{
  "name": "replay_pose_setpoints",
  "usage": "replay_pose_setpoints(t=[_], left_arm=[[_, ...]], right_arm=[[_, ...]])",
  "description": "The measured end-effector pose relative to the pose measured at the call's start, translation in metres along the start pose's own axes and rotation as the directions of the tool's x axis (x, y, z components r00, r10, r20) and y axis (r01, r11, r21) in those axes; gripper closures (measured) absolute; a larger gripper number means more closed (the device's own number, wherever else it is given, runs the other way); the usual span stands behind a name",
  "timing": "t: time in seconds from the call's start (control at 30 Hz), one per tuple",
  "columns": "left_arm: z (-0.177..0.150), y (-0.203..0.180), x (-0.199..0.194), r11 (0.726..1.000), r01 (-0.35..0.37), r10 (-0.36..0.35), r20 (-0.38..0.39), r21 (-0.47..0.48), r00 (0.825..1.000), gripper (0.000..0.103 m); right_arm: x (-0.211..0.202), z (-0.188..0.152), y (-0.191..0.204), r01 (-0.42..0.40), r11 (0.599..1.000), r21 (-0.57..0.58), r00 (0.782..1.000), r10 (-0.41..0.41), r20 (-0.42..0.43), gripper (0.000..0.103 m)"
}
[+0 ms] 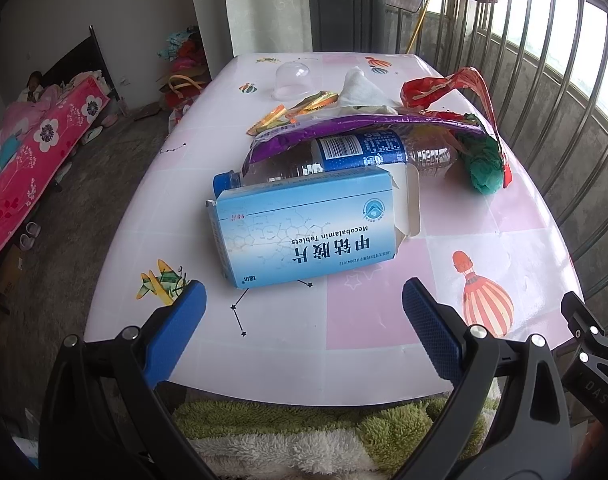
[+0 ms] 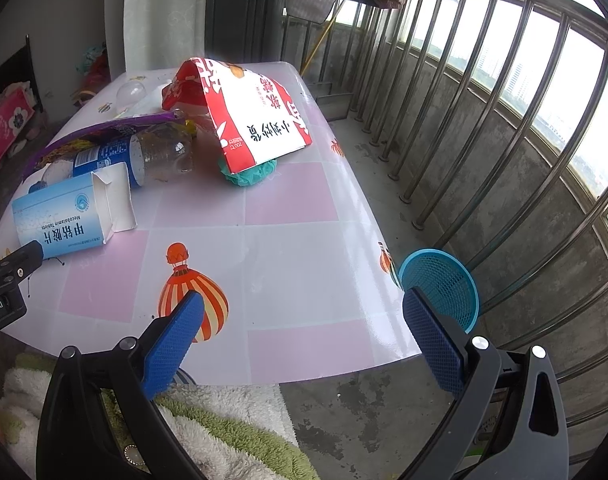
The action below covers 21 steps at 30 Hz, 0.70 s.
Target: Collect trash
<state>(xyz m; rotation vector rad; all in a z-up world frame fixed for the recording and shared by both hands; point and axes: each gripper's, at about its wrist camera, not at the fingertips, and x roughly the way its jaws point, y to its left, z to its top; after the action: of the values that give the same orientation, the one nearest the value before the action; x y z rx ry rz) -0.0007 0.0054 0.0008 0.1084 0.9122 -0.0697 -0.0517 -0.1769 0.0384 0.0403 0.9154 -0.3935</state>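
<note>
Your left gripper [image 1: 304,300] and right gripper [image 2: 304,312] both gape empty; the Mecobalamin tablet box [image 1: 308,232] lies against the water bottle [image 1: 344,158].

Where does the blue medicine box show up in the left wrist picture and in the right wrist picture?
Left wrist: the blue medicine box lies at centre, just ahead of the open fingers.
Right wrist: the same box lies at the left edge, open flap toward the middle.
Shared landmark: the clear water bottle lying right behind it.
</note>
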Motion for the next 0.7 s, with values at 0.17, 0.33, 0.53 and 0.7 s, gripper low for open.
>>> replay_pose_setpoints(t=[0.17,0.33,0.53,0.7], left_arm=[[-0.0005,0.0007,-0.0012,1.0,0.0,0.0,0.0,0.0,1.0,0.009],[-0.0005,0.0011,-0.0013,1.0,0.0,0.0,0.0,-0.001,1.0,0.009],[-0.0006,0.0008,-0.0011,1.0,0.0,0.0,0.0,0.0,1.0,0.009],[-0.0006,0.001,-0.0011,1.0,0.0,0.0,0.0,0.0,1.0,0.009]], right_arm=[[0.0003,0.0002,0.0008,0.002,1.0,-0.003,1.0,-0.002,0.002,0.006],[-0.0006,0.0,0.0002,-0.002,1.0,-0.001,1.0,0.002,0.0,0.006],[-0.0004,0.0002,0.0003,-0.002,1.0,-0.001,1.0,0.002,-0.001,0.006],[-0.0003,0.0001,0.0008,-0.004,1.0,-0.001,1.0,0.004,-0.001,0.006]])
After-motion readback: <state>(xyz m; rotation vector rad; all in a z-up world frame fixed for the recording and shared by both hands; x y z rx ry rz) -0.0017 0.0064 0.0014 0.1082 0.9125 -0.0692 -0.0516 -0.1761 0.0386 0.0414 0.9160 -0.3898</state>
